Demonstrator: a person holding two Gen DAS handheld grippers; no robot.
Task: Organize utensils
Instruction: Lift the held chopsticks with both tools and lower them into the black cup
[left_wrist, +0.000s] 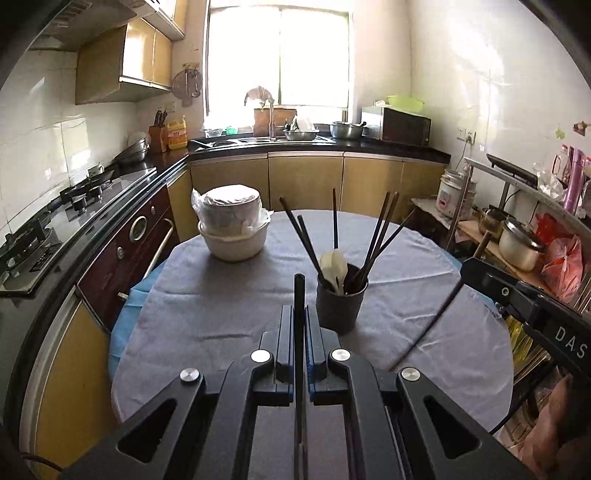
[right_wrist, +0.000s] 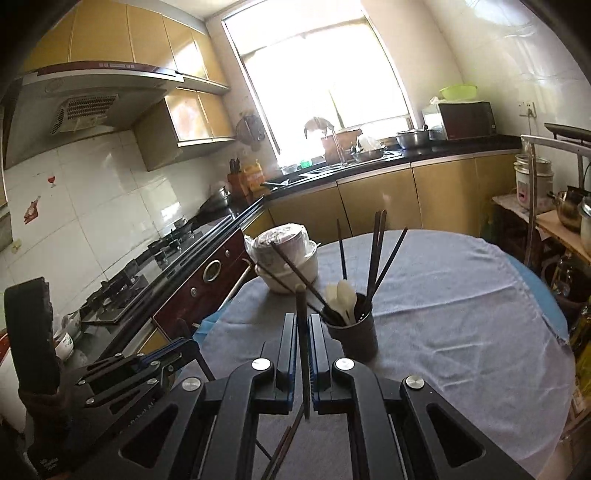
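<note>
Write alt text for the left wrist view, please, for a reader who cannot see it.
The left hand-held gripper is shut on one dark chopstick above a round table with a grey cloth. Just ahead stands a dark cylindrical cup holding more dark chopsticks and white spoons; stacked white bowls sit further back left.

1. 1 dark utensil cup (left_wrist: 338, 308) near the table's middle.
2. About 7 dark chopsticks (left_wrist: 380, 230) in it.
3. 2 white spoons (left_wrist: 332, 267).
4. 2 stacked white bowls (left_wrist: 232, 229) toward the left edge.
5. 2 gripped chopsticks (left_wrist: 299, 314).

chopsticks (left_wrist: 380, 229) in cup (left_wrist: 340, 306), bowls (left_wrist: 232, 225) left
</note>
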